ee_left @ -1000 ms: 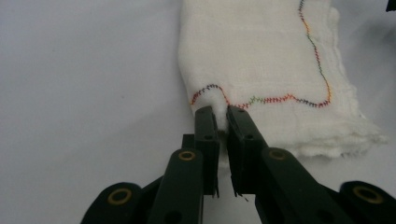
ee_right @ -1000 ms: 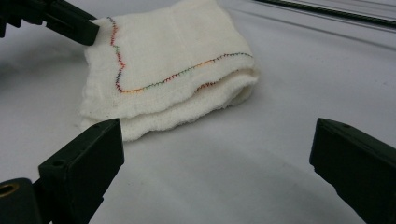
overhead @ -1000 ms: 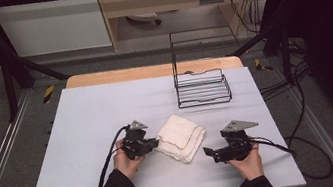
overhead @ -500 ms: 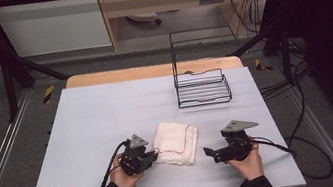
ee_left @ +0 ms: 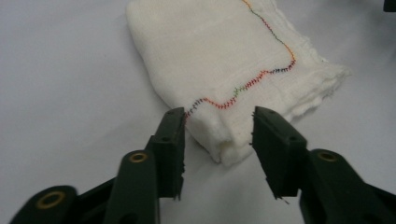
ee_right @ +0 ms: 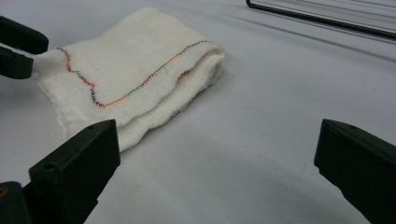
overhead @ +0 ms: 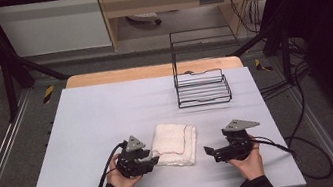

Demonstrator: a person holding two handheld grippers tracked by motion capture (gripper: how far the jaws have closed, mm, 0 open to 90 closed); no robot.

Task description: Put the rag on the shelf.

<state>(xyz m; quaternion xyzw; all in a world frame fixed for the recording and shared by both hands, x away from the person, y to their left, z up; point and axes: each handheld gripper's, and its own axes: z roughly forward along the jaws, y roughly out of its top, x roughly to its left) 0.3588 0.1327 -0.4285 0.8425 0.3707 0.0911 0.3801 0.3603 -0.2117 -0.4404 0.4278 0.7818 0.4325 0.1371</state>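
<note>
A folded white towel [overhead: 175,144] with a coloured stitched hem lies flat on the grey table top [overhead: 107,113], between my two grippers. My left gripper [overhead: 152,159] is at the towel's near left corner. In the left gripper view that folded corner [ee_left: 219,144] sits between the jaws of the left gripper [ee_left: 219,116]. These jaws have just been opening, and their pads stand clear of the cloth. My right gripper [overhead: 209,151] rests to the right of the towel, a short gap away. In its own view the right gripper [ee_right: 217,135] is wide open over bare table, with the towel [ee_right: 130,74] ahead on the left.
A black wire rack [overhead: 201,85] stands behind the towel toward the back right; its base rail [ee_right: 322,18] runs along the top of the right gripper view. Cables trail off the right side of the table [overhead: 289,147]. A wooden strip [overhead: 151,70] edges the far side.
The left gripper drew the towel's left edge toward the near side, so the bunched cloth now lies flat and squared. Its jaws then opened off the cloth. The right gripper stayed put.
</note>
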